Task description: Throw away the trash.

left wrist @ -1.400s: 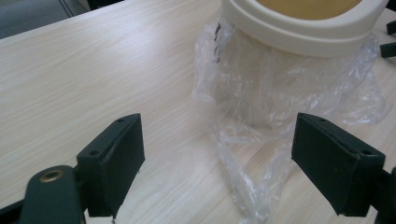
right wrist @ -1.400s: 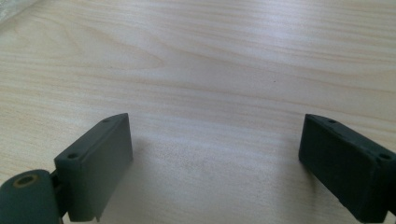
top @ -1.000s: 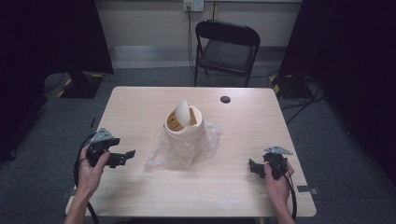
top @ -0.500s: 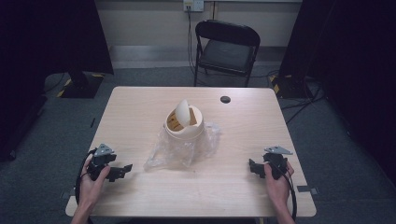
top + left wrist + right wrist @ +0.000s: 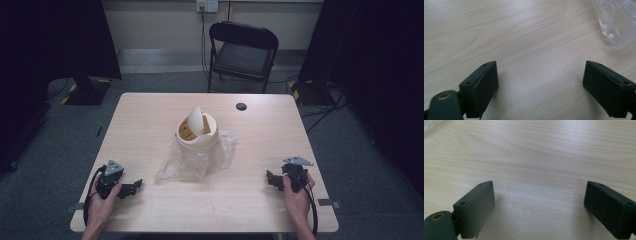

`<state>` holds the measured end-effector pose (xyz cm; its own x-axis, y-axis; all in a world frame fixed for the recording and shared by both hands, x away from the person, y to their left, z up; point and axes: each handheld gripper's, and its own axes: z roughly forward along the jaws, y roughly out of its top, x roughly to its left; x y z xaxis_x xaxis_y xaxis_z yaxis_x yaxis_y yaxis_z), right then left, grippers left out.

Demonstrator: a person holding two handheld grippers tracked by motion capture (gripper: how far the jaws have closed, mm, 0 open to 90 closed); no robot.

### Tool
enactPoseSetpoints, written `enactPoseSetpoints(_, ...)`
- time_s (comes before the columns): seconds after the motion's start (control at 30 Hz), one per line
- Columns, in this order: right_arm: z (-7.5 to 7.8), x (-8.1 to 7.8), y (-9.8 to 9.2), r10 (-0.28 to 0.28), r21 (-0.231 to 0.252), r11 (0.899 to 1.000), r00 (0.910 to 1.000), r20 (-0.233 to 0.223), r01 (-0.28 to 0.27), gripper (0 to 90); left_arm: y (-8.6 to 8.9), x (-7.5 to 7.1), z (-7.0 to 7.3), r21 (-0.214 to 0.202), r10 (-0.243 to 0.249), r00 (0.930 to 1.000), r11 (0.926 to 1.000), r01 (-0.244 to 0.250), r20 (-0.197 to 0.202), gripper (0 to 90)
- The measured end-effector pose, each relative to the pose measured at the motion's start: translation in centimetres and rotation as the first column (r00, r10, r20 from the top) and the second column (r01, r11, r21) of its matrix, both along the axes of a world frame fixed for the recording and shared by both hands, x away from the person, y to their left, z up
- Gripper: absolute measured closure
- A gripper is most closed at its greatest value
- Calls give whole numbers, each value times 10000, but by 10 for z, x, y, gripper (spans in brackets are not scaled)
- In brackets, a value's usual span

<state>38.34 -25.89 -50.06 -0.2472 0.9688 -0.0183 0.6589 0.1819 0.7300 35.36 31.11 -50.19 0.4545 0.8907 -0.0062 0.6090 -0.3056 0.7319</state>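
The clear plastic bag lies between both released, empty hand-held grippers, left and right.

**Three cameras, one surface**

The high view sits above the near edge, looking forward and down, taking in the whole surface, the chair beyond it and the far wall. Down low, the left gripper view rides close over the wood grain, facing along its two wide-set jaws; a corner of the clear plastic bag at its upper right is the same bag seen mid-surface from above. The right gripper view hugs the wood just as closely, facing along its own jaws.
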Motion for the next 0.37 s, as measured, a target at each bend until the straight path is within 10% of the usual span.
enactPoseSetpoints(0.37,0,0,0,-13,-14,10000,10000,4,13,89,0,2,-1,34,-95,10000,9999,95,-21,86)
